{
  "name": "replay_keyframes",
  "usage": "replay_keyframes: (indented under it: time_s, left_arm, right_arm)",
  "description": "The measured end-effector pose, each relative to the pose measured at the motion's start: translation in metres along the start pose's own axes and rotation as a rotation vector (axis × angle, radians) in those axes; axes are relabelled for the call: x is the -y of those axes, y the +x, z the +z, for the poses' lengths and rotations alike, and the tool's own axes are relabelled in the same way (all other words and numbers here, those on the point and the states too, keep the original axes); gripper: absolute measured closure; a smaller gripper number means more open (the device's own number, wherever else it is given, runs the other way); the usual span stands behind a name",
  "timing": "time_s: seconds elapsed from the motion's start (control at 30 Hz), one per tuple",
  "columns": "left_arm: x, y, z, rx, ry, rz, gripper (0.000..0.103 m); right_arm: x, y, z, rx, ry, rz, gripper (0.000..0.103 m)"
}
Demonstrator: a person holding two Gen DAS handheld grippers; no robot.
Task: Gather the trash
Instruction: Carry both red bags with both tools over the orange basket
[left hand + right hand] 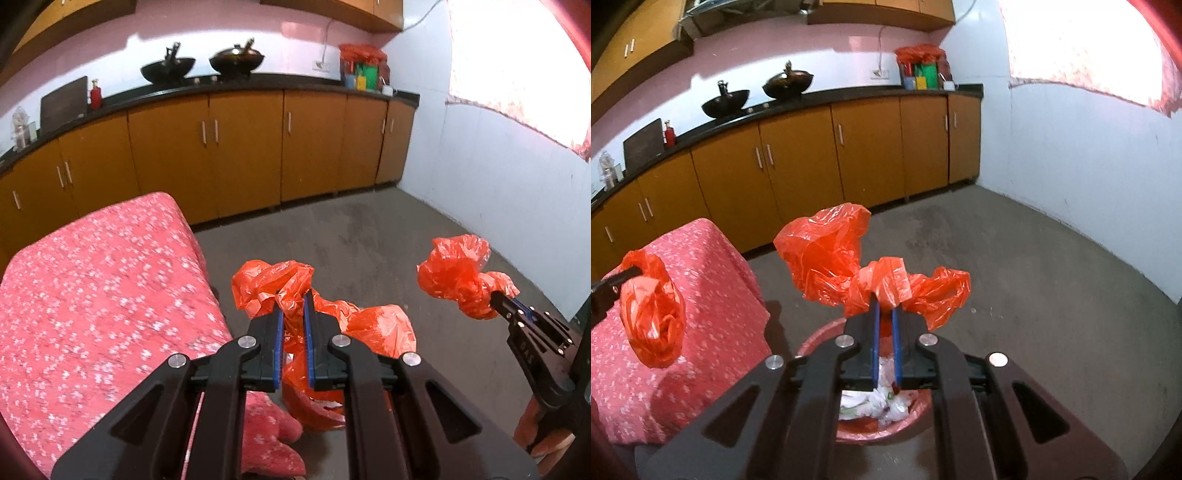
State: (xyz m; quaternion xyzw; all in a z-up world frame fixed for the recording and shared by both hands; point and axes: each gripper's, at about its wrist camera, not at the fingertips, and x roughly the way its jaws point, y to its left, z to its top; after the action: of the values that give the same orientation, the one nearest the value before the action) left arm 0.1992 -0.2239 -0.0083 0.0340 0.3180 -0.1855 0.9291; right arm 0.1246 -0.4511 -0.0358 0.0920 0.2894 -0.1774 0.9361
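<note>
Left wrist view: left gripper (294, 301) clamped on bunched orange plastic, one handle of the bag (373, 325). The bag hangs below the jaws and most of its body is hidden behind the gripper frame, so its contents can't be seen here. Right gripper (496, 299) comes in from the right edge, its rear cut off; it pinches the other orange handle. Letters on its side look like "DAS", too small to be sure. Table (92, 295) with a red flowered cloth at left, blurred, its near end cut off. Counter (258, 83) at the back holds two dark woks (168, 68) and a rack covered with orange plastic (362, 66); what is in it is unclear. A red bottle stands on the counter at left, label unreadable. Window glare washes out the top right.

Right wrist view: right gripper (885, 304) closed on a twisted orange bag handle (886, 282), plastic flaring to both sides. Directly below sits a red bin (886, 432), mostly hidden by the gripper; white crumpled paper and wrappers (882, 402) show inside it, print on them unreadable. Left gripper (637, 272) enters at the left edge, mostly cut off, gripping an orange handle loop over the table.
</note>
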Motion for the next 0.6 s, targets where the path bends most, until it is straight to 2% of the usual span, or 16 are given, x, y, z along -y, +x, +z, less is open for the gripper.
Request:
replay_keyframes:
  time_s: [0.6]
  left_arm:
    - [0.030,0.068,-0.024,-0.128,0.059,-0.022,0.094]
  right_arm:
    - [0.001,0.065,-0.022,-0.117,0.020,0.010,0.096]
